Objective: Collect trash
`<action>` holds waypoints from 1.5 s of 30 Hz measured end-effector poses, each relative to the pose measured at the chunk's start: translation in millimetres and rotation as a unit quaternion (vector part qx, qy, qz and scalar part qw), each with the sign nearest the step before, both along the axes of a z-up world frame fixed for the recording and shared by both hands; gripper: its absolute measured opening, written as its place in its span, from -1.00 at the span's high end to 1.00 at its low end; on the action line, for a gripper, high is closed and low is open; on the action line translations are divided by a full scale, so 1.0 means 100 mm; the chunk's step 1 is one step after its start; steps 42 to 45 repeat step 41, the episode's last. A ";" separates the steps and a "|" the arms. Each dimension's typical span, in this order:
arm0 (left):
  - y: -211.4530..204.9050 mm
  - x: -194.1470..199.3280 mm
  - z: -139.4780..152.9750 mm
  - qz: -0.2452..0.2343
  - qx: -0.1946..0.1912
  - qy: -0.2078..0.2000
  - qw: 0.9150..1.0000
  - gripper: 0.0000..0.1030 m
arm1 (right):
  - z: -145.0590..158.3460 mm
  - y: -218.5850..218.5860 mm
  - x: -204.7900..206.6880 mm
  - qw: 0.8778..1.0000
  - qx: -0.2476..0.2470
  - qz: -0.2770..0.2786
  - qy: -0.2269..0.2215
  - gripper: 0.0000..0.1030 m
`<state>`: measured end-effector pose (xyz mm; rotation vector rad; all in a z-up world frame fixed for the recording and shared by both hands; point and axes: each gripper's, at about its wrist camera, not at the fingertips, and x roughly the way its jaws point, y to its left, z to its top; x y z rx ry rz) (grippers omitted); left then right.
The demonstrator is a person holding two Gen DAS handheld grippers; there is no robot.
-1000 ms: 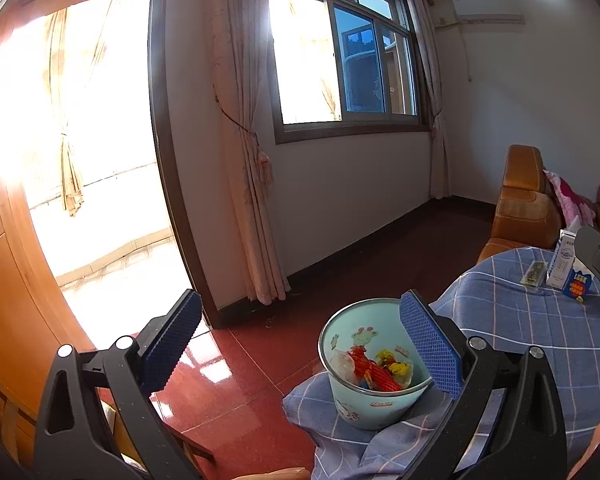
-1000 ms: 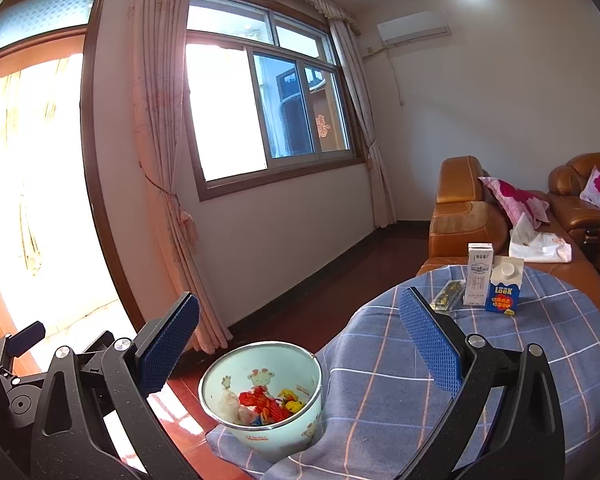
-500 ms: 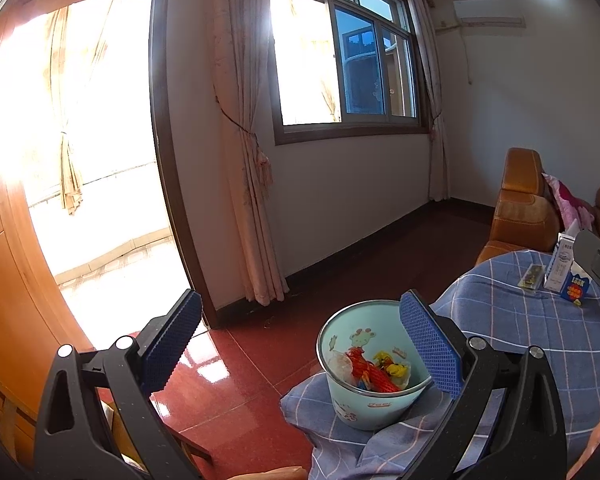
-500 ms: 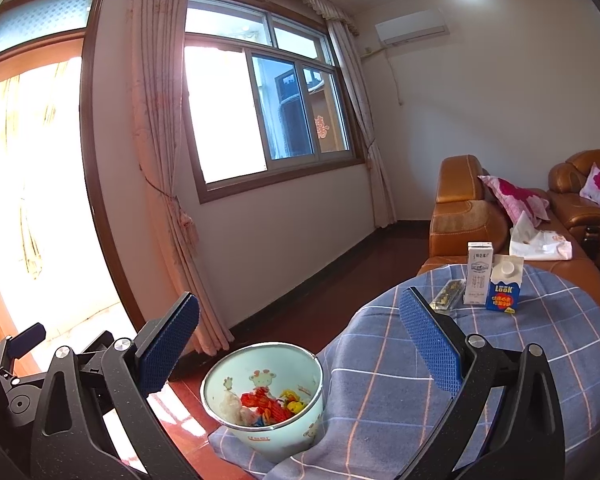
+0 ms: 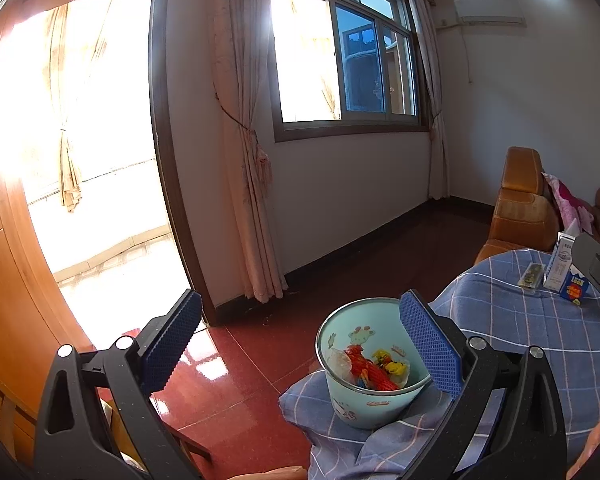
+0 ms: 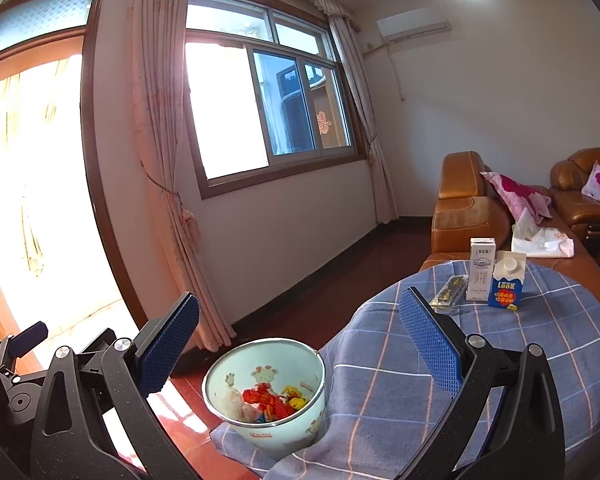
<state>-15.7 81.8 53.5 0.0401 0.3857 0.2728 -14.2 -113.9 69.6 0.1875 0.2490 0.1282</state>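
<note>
A pale blue bin (image 5: 364,404) (image 6: 272,432) with cartoon prints stands on the near left edge of a round table with a blue checked cloth (image 5: 540,332) (image 6: 500,344). Red and yellow wrappers (image 5: 374,368) (image 6: 272,402) lie inside it. At the table's far side stand a white milk carton (image 6: 481,270) (image 5: 560,264), a blue juice carton (image 6: 508,284) (image 5: 577,289) and a flat dark wrapper (image 6: 449,295) (image 5: 532,275). My left gripper (image 5: 300,344) is open, above and left of the bin. My right gripper (image 6: 300,344) is open above the bin, holding nothing.
Red tiled floor (image 5: 236,384) lies left of the table. Brown leather sofas (image 6: 472,208) with pink cushions (image 6: 516,196) stand behind the table. A curtained window (image 6: 260,104) and a bright doorway (image 5: 84,140) fill the far wall. A wooden chair (image 5: 16,428) is near left.
Both views have drifted very slightly. The bin and cartons sit a little further left in the left wrist view. Both grippers stay open.
</note>
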 end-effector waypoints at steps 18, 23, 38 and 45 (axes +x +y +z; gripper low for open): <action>0.06 0.07 -0.06 -0.014 -0.030 0.011 0.999 -0.89 | -0.05 -0.02 0.03 1.000 -0.002 -0.005 0.007 -0.91; 0.03 0.09 -0.12 -0.031 -0.038 0.022 0.999 -0.88 | -0.06 -0.02 0.04 1.000 0.000 -0.005 0.012 -0.91; 0.05 0.10 -0.09 -0.011 -0.025 0.020 0.999 -0.89 | -0.09 -0.07 0.07 1.000 0.006 -0.012 0.021 -0.91; 0.03 0.11 -0.11 -0.016 -0.022 0.022 0.999 -0.89 | -0.09 -0.07 0.07 1.000 0.005 -0.012 0.021 -0.91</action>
